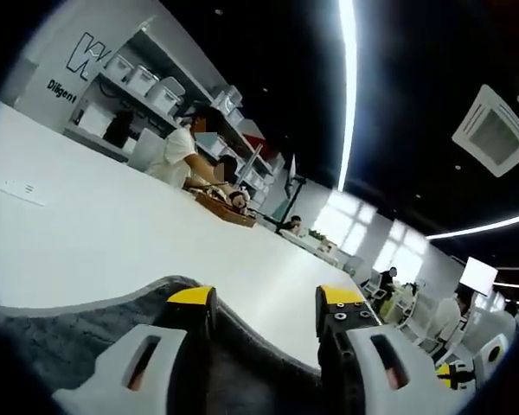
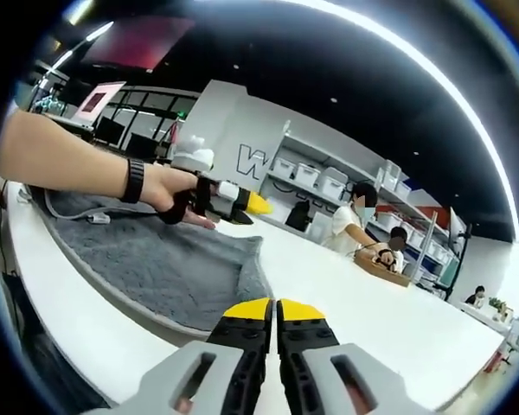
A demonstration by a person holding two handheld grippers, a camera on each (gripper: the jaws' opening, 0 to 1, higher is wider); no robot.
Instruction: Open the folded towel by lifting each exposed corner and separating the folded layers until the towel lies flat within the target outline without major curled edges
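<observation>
Probably a lab or open workspace: long white tables (image 1: 112, 233), shelves of storage bins (image 2: 316, 177), ceiling light strips (image 1: 349, 86).

The towel (image 2: 169, 268) is plain grey, on a white worktop (image 2: 372, 320). The right tongs (image 2: 272, 313) and left tongs (image 1: 264, 303) are light grey with yellow tips.

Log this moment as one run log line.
left gripper: open over grey fluffy towel | right gripper: shut, empty | white table
</observation>
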